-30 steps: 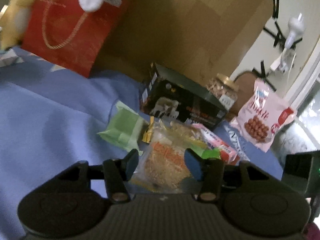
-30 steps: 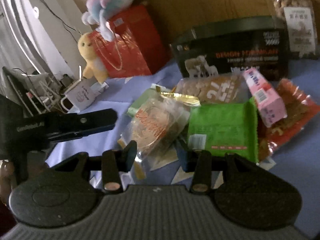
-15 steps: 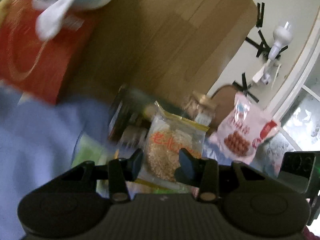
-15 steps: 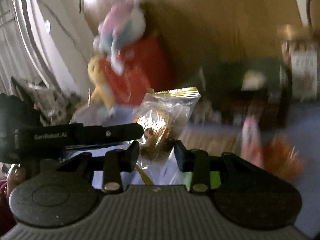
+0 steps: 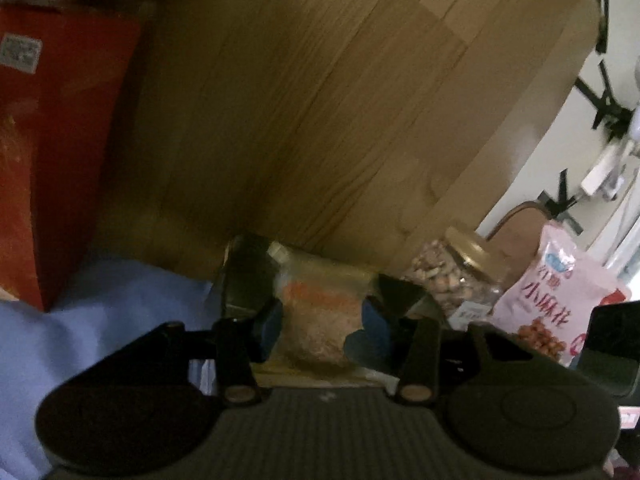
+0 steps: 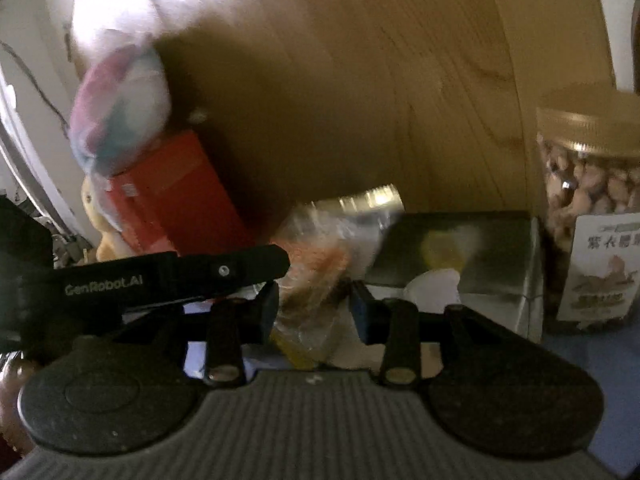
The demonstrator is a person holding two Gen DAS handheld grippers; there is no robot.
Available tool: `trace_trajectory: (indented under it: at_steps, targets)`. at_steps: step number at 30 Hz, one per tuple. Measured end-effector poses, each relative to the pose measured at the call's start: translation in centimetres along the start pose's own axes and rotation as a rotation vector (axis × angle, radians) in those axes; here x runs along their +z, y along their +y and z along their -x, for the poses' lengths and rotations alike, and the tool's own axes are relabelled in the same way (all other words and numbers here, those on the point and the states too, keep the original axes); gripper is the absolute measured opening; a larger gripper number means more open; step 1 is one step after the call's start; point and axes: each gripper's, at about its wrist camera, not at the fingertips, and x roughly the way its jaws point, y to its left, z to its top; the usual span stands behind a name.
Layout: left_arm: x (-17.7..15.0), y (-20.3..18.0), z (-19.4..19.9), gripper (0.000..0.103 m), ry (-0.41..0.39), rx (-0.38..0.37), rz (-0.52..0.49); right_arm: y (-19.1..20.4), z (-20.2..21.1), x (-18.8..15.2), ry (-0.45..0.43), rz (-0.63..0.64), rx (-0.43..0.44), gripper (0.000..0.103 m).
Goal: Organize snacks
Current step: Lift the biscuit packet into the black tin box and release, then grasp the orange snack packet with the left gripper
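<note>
A clear snack packet with orange print and a round sesame cake inside (image 5: 320, 320) is held between the fingers of my left gripper (image 5: 318, 322), lifted above the blue cloth. The same packet shows in the right wrist view (image 6: 316, 276), and my right gripper (image 6: 314, 308) is closed on it too. The left gripper's black body (image 6: 160, 276) crosses the left of that view. Both grippers hold the packet in front of the black box (image 6: 460, 268), whose open top shows in the left wrist view (image 5: 248, 276).
A jar of nuts with a gold lid (image 6: 588, 208) stands right of the black box. A pink snack bag (image 5: 560, 304) leans at the far right. A red gift bag (image 5: 52, 152) and plush toys (image 6: 120, 108) stand at the left. A wooden board (image 5: 320, 100) rises behind.
Both grippers have lifted the sesame cake packet off the pile of snacks on the cloth and carried it forward toward the black box. The pile has dropped out of view.
</note>
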Motion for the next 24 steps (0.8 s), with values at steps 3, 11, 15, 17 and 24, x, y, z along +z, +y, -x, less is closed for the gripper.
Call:
trace_trajectory:
  at_steps: [3, 11, 15, 17, 24]
  targets:
    - [-0.3, -0.3, 0.1, 0.047, -0.001, -0.004, -0.026, -0.7, -0.1, -0.4, 0.004, 0.003, -0.018, 0.046]
    - [-2.4, -1.1, 6.1, 0.047, -0.03, -0.09, -0.065, -1.4, 7.2, -2.2, -0.121, 0.005, -0.054, 0.047]
    - [-4.6, -2.2, 6.9, 0.047, 0.03, -0.133, -0.061, -2.1, 11.6, -6.3, -0.132, -0.009, -0.084, 0.047]
    - [-5.9, -2.8, 6.7, 0.047, 0.072, -0.143, -0.055, -2.7, 13.1, -8.5, -0.125, -0.023, -0.139, 0.047]
    - [-9.5, -4.4, 7.6, 0.047, 0.121, -0.188, -0.009, -7.5, 14.0, -11.3, -0.097, -0.31, -0.14, 0.048]
